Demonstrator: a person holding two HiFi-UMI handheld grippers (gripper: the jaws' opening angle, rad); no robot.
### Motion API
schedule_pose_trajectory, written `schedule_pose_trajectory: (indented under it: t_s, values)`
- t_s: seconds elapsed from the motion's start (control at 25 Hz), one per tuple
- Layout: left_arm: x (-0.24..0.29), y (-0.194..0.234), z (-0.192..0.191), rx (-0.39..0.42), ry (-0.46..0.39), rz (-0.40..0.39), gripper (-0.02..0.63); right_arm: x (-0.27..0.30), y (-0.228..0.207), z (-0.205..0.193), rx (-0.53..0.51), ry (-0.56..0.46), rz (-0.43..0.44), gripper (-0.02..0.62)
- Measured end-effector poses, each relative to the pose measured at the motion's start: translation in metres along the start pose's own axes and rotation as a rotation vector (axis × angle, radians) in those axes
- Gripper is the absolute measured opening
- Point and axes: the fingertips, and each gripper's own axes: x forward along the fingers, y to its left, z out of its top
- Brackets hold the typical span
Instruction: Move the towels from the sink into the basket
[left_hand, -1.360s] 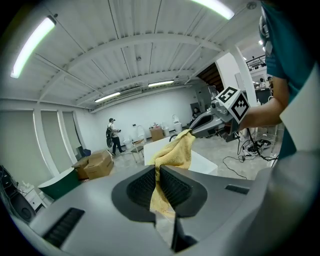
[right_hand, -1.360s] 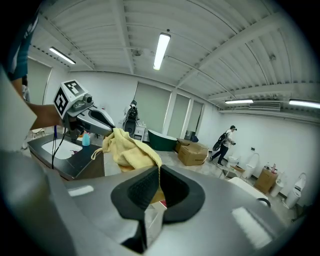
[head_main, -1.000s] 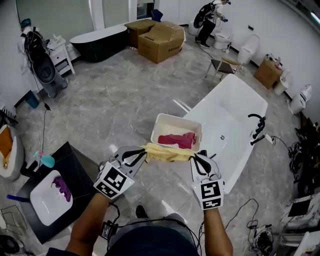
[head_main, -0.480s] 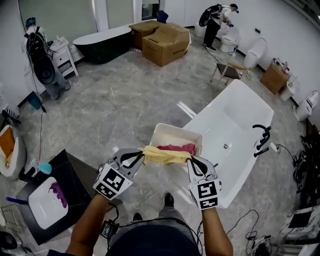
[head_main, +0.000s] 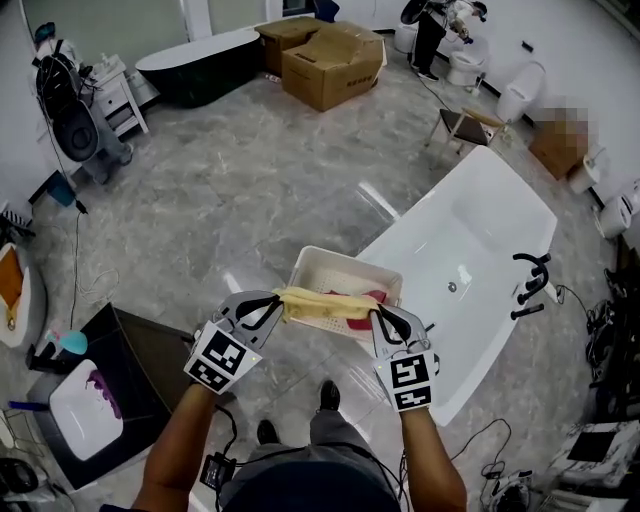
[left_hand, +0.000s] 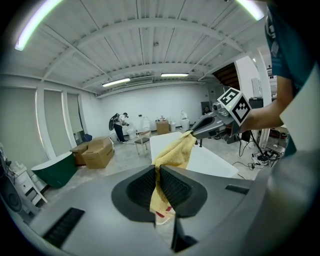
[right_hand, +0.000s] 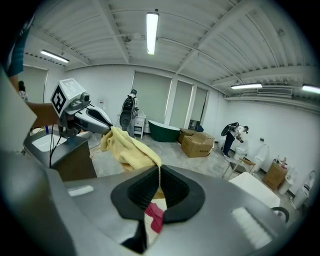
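Head view, both forearms (head_main: 182, 432) extended, left fingers (head_main: 256, 304) and right fingers (head_main: 388, 324) clamped on yellow towel (head_main: 320, 303), near basket (head_main: 332, 259).

In the head view the red towel (head_main: 372, 296) is mostly hidden behind the yellow towel (head_main: 325, 305), and so is the near rim of the basket (head_main: 350, 263), at its 6 o'clock. At 1 o'clock a distant person (head_main: 432, 25) is cut off by the top edge. In both gripper views the yellow towel's pinched ends are buried between closed jaws — how much cloth is gripped cannot be told.
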Motion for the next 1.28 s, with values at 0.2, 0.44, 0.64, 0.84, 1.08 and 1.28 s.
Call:
schedule_pose_trajectory:
  t_s: [0.2, 0.44, 0.64, 0.84, 1.08, 1.28]
  values:
    - [0.042, 0.010, -0.020, -0.022, 0.049, -0.009, 0.032, 0.032, -0.017, -0.031, 0.027, 0.043, 0.019, 0.020]
    - [0.097, 0.017, -0.040, -0.023, 0.100, -0.046, 0.032, 0.066, -0.042, -0.073, 0.049, 0.105, 0.025, 0.020]
    - [0.131, 0.022, -0.072, -0.038, 0.141, -0.077, 0.032, 0.099, -0.044, -0.109, 0.067, 0.162, 0.037, 0.020]
    - [0.154, 0.024, -0.105, -0.079, 0.180, -0.090, 0.032, 0.123, -0.042, -0.141, 0.074, 0.211, 0.057, 0.020]
    - [0.172, 0.020, -0.138, -0.123, 0.222, -0.099, 0.032, 0.141, -0.036, -0.172, 0.079, 0.256, 0.081, 0.020]
    - [0.182, 0.015, -0.159, -0.138, 0.246, -0.107, 0.032, 0.151, -0.030, -0.197, 0.086, 0.286, 0.099, 0.020]
